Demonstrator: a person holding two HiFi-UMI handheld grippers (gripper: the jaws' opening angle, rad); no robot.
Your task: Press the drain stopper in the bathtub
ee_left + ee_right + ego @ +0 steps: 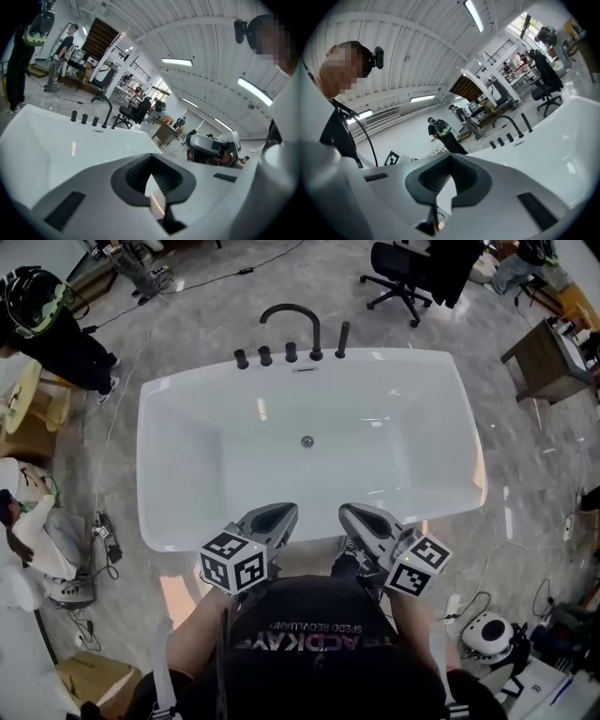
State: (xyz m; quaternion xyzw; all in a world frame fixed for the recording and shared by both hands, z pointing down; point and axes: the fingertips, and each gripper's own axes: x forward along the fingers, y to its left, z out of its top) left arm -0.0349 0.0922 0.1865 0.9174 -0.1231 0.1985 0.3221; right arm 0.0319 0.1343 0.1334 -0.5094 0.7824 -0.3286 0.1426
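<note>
The white bathtub stands on a gray marbled floor, and in the head view its long axis runs left to right. The drain stopper is a small round disc lying flat on the tub bottom and facing up. It sits about midway along the tub's length, closer to the far wall than to the near rim. Being round, it has no long axis of its own.

On the far rim stands a black arched faucet with its spout curving toward the left, and a row of short black knobs beside it.

The left hand-held gripper and the right hand-held gripper are held side by side over the near rim, close to the person's chest. Their tips point across the tub toward the faucet side and lie well apart from the stopper.

In the left gripper view, the left hand-held gripper has its jaws closed tip to tip with nothing between them. The bathtub and faucet lie beyond. In the right gripper view, the right hand-held gripper is likewise closed and empty, with the bathtub and faucet ahead.

An office chair stands past the tub, and a person in dark clothes stands at the far left.
</note>
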